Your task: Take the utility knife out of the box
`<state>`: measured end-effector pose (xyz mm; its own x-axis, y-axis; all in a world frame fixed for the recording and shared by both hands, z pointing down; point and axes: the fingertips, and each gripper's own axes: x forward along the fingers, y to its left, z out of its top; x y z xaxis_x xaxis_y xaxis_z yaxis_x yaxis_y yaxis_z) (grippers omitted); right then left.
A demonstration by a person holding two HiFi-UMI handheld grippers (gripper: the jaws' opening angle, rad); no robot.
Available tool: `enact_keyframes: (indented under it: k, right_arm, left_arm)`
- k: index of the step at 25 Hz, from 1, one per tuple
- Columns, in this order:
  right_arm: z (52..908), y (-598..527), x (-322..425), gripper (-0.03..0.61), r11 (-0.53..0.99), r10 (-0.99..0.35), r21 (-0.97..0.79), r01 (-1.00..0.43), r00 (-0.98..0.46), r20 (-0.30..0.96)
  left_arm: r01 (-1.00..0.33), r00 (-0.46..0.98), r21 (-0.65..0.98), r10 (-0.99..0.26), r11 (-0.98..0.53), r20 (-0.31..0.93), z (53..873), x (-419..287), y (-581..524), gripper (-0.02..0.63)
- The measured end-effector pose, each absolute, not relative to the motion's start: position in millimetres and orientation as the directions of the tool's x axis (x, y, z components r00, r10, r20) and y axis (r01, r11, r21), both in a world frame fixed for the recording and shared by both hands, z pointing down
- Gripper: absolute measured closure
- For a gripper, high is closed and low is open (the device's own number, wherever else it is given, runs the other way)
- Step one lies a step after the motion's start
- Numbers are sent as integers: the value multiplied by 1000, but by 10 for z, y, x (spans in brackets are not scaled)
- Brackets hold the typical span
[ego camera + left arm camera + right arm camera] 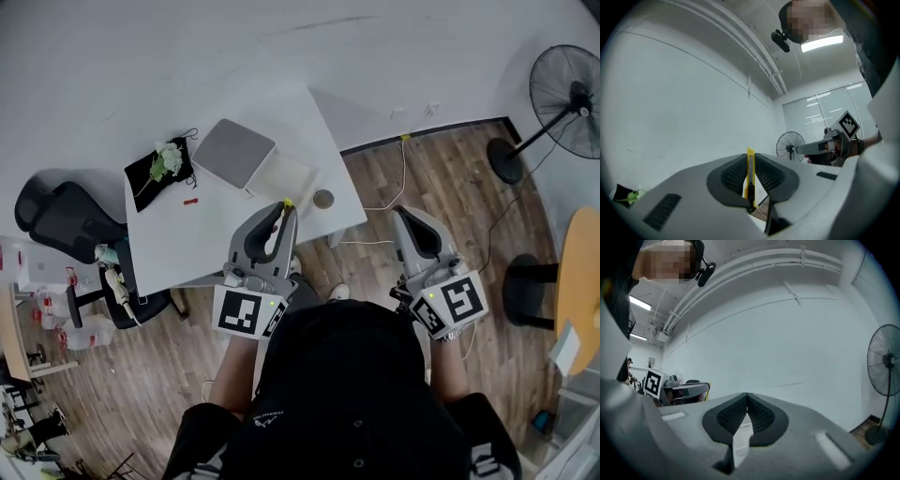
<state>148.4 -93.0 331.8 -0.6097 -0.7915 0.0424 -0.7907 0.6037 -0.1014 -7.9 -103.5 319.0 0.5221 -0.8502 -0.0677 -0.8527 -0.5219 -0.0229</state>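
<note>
While clear of the box: left tool clamped on utility knife, apparently extracted.
Idle right tool: jaws together, empty, aside since one grip suffices.

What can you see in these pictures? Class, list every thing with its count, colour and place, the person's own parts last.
table: one, white, left of centre
box: one, white, open, on table
lid: one, grey, beside box
cloth: one, black, table's far-left corner
flowers: one bunch, white, on cloth
chair: one, black, left of table
fan: one, black, floor, far right
knife: one, yellow, in left tool
left tool: one, grey, shut on knife
right tool: one, grey, shut, empty
</note>
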Motion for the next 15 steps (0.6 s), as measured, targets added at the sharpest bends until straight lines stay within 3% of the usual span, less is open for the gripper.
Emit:
enact_keyframes:
  k: [15]
  right_arm:
    - [2893,-966,1543,574,578,-816,-4,-816,-578,-20]
  left_arm:
    - [-825,565,-71,-814,-561,-132,2756,65,-1096,565]
